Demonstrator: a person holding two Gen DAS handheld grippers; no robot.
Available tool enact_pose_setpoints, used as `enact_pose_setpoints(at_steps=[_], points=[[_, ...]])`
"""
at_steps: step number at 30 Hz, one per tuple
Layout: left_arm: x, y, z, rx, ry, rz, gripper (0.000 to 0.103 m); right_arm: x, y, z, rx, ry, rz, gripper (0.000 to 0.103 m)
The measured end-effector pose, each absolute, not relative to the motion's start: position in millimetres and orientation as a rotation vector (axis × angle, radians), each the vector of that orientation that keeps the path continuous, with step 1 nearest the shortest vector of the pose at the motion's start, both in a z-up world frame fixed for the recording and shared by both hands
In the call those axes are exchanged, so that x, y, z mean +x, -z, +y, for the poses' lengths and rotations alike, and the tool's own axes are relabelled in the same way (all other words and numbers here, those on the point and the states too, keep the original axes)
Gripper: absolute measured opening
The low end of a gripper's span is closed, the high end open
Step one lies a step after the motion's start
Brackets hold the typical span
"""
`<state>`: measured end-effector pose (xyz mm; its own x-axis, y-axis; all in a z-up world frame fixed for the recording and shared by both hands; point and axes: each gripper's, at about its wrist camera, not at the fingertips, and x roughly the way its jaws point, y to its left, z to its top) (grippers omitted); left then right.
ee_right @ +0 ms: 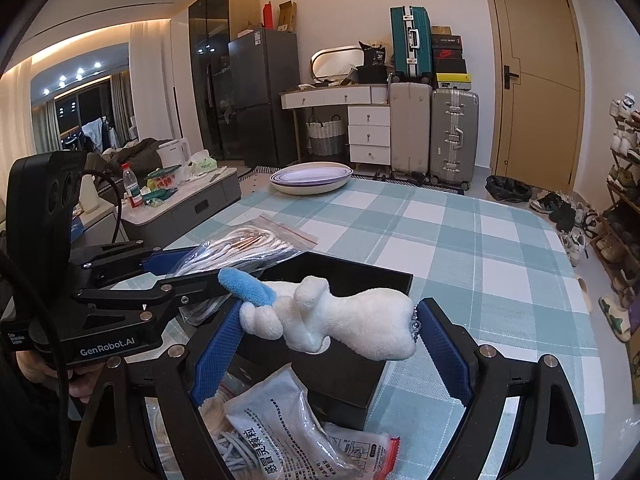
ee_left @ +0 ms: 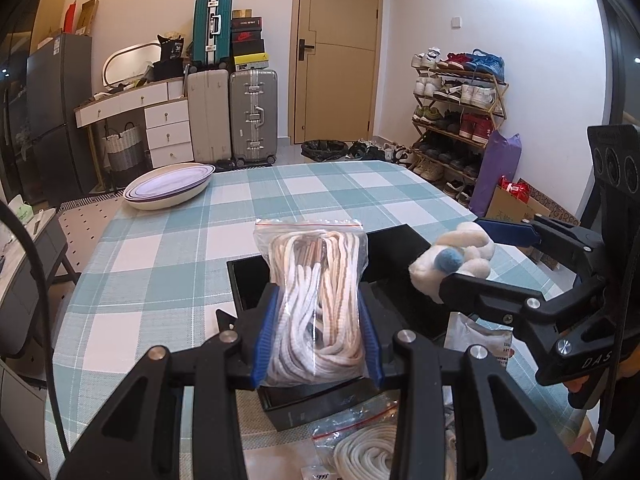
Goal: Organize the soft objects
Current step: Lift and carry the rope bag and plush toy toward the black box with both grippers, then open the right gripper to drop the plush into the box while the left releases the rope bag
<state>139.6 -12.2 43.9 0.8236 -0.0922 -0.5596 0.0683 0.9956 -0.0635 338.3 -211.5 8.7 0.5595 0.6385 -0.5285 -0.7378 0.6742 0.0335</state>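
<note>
My left gripper (ee_left: 318, 312) is shut on a clear zip bag of white and tan laces (ee_left: 316, 292), held above an open black box (ee_left: 396, 248). The bag also shows in the right wrist view (ee_right: 248, 246). My right gripper (ee_right: 328, 320) is shut on a white plush toy with a blue part (ee_right: 340, 320), held over the black box (ee_right: 352, 280). In the left wrist view the plush toy (ee_left: 452, 260) sits between the right gripper's fingers (ee_left: 500, 232) at the box's right side.
The checked table cloth (ee_left: 340, 196) carries a stack of white oval plates (ee_left: 170, 188) at the far left. Another bag of white cord (ee_left: 368, 448) and medicine packets (ee_right: 288, 432) lie at the near edge. Suitcases, drawers and a shoe rack stand beyond.
</note>
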Motion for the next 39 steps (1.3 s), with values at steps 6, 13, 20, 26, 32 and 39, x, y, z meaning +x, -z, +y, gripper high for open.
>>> enact_pose_setpoints(at_steps=[6,13,20,26,32,39], points=[[144,-37,-10,-0.051,0.104,0.621,0.036,347,-2,-201,-0.218,-0.831,0.560,0.088],[138,-39,-12,-0.036,0.121,0.619,0.036,351,1,-195,-0.232,-0.840,0.568,0.088],[131,-43,-12,-0.017,0.166,0.626,0.037,351,1,-199,-0.230,-0.841,0.564,0.088],[138,-44,-18,0.018,0.173,0.636,0.038,353,3,-199,-0.228,-0.832,0.571,0.089],[149,-42,-19,0.024,0.164,0.640,0.037,351,4,-196,-0.237,-0.836,0.578,0.089],[147,-40,-11,-0.001,0.154,0.650,0.040,353,2,-193,-0.223,-0.833,0.578,0.092]])
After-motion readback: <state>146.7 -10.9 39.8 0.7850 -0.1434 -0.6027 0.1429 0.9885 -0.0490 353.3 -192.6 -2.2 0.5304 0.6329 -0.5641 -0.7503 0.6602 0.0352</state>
